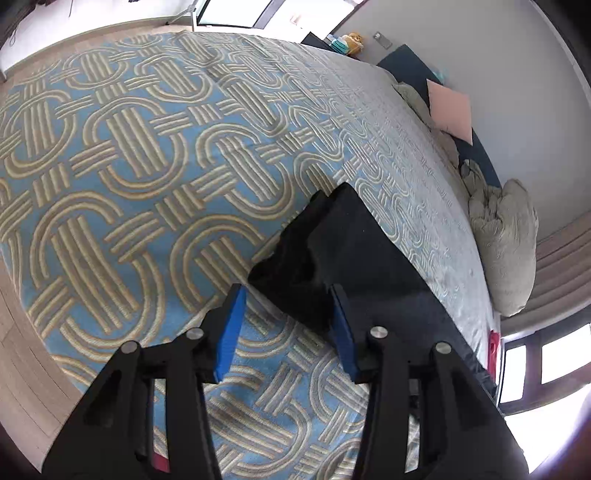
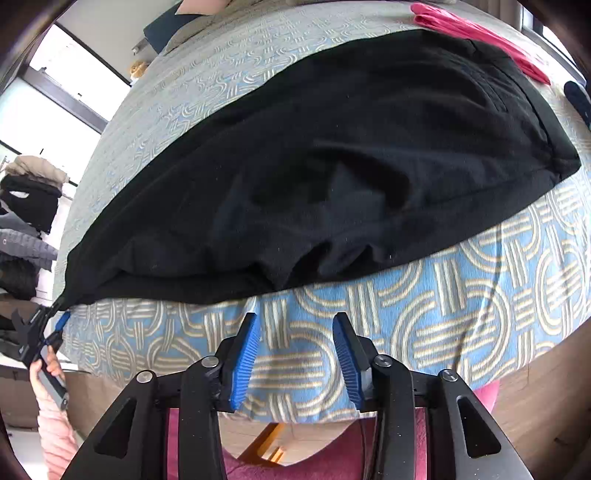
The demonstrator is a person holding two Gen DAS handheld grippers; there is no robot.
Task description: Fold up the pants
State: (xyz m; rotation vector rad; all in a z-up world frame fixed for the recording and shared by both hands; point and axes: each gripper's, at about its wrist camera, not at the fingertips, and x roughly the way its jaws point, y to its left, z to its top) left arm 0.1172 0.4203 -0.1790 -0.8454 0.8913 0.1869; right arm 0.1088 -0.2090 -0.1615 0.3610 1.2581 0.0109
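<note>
Black pants [image 2: 332, 166] lie lengthwise across the patterned blue bedspread [image 2: 461, 314], waistband to the right. One leg end [image 1: 314, 258] reaches in between the blue pads of my left gripper [image 1: 288, 295]. That gripper is open, and its pads [image 1: 231, 332] stand apart from the cloth. In the right wrist view the left gripper [image 2: 55, 317] sits at the pants' far left tip. My right gripper [image 2: 295, 328] is open over bare bedspread, just short of the pants' near edge, with nothing between its pads.
A pink garment [image 2: 480, 33] and a dark blue item [image 2: 578, 99] lie at the bed's far right. Grey pillows [image 1: 509, 240] and a pink cushion [image 1: 450, 110] sit at the head. Coats [image 2: 26, 221] hang at left. A pink sleeve [image 2: 51, 406] holds the left gripper.
</note>
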